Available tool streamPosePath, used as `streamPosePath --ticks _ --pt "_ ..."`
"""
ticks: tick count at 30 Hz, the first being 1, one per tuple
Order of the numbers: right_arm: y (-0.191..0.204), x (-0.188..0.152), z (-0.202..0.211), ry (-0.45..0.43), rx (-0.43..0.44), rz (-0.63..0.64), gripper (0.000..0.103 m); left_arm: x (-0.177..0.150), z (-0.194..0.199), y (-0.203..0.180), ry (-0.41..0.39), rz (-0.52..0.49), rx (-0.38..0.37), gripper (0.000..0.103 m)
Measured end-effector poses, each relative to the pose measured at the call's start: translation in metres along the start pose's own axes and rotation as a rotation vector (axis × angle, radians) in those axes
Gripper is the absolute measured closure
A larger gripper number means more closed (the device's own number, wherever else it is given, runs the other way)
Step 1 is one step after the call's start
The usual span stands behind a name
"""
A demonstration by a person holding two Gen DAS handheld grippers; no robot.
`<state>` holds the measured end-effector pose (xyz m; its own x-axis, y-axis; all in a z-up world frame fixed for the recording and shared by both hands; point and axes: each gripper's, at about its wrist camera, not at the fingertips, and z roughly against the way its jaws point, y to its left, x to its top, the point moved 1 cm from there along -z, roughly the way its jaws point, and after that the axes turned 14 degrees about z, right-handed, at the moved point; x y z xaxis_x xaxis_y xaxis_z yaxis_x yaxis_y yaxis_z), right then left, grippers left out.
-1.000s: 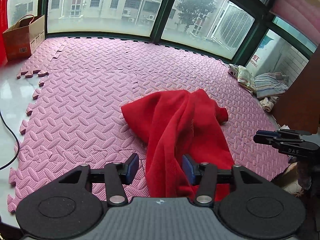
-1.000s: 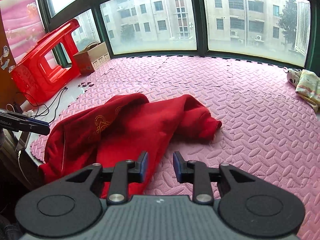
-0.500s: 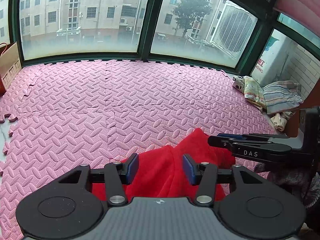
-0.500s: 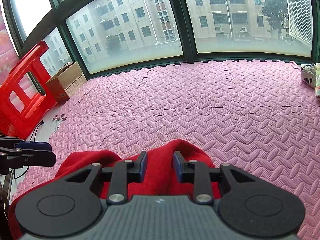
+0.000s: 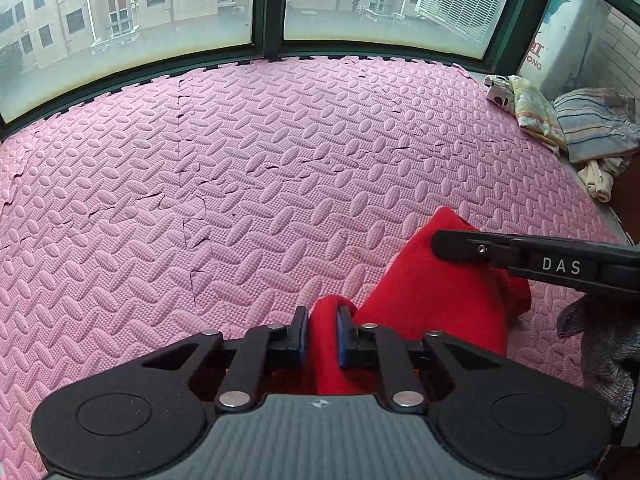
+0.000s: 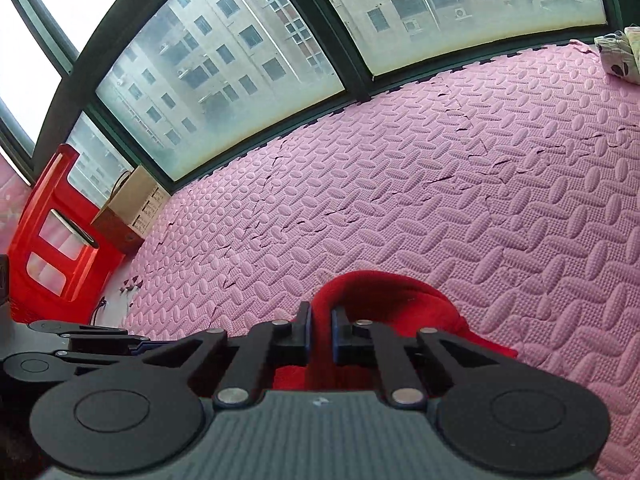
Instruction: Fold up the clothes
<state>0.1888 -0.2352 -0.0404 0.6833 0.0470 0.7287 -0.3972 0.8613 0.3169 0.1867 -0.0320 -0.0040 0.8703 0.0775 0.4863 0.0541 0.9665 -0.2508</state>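
**Both grippers clamped on red garment**

Now the left gripper point(image 5: 322, 326) is seen at lower centre of its view, its jaws having just closed onto a fold of the red garment point(image 5: 432, 292), which is pinched between the blue pads. More of the cloth is bunched to the right on the pink mat point(image 5: 240, 168), under the right gripper point(image 5: 440, 245) that reaches in from the right edge. In the right wrist view, the right gripper point(image 6: 321, 330) is likewise clamped narrowly on a ridge of the garment point(image 6: 384, 296) at lower centre. Folded laundry point(image 5: 592, 124) lies at upper right of the left view. A red stool point(image 6: 52, 236) and a cardboard box point(image 6: 132, 204) stand at the left edge.
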Motion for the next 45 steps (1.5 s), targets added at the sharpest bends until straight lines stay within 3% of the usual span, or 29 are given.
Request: streamPosePath --ticks 7,10,14,17,19,23,31,34,39,42,45 --pt "0.028 0.022 0.058 -0.185 -0.018 0.128 0.095 0.006 0.077 0.035 -0.2 0.173 -0.169 0.09" --pt "0.028 0.024 0.087 -0.235 -0.074 0.162 0.095 0.002 0.101 0.072 -0.285 0.282 -0.191 0.091" --pt "0.004 0.011 0.087 -0.164 -0.182 0.146 0.095 -0.014 0.094 0.138 -0.303 0.468 -0.111 0.092" --pt "-0.03 -0.012 0.067 -0.024 -0.257 0.077 0.093 -0.028 0.076 0.179 -0.232 0.574 -0.031 0.092" --pt "-0.042 -0.021 0.059 0.026 -0.298 0.058 0.084 -0.036 0.066 0.196 -0.182 0.602 0.003 0.091" --pt "-0.056 -0.035 0.056 0.073 -0.377 0.041 0.079 -0.041 0.066 0.198 -0.151 0.556 0.055 0.081" --pt "-0.056 -0.009 0.044 0.047 -0.426 0.113 0.078 0.0 0.073 0.161 -0.243 0.398 0.124 0.079" --pt "-0.055 0.0 0.033 0.056 -0.405 0.153 0.078 0.014 0.059 0.156 -0.202 0.397 0.087 0.079" --pt "-0.049 0.011 0.0 0.115 -0.351 0.23 0.071 0.027 0.017 0.147 -0.106 0.361 0.092 0.079" --pt "-0.047 0.013 -0.018 0.143 -0.316 0.252 0.068 0.034 -0.003 0.144 -0.075 0.367 0.093 0.059" --pt "-0.048 0.014 -0.032 0.164 -0.306 0.259 0.067 0.043 -0.019 0.141 -0.057 0.367 0.104 0.056"
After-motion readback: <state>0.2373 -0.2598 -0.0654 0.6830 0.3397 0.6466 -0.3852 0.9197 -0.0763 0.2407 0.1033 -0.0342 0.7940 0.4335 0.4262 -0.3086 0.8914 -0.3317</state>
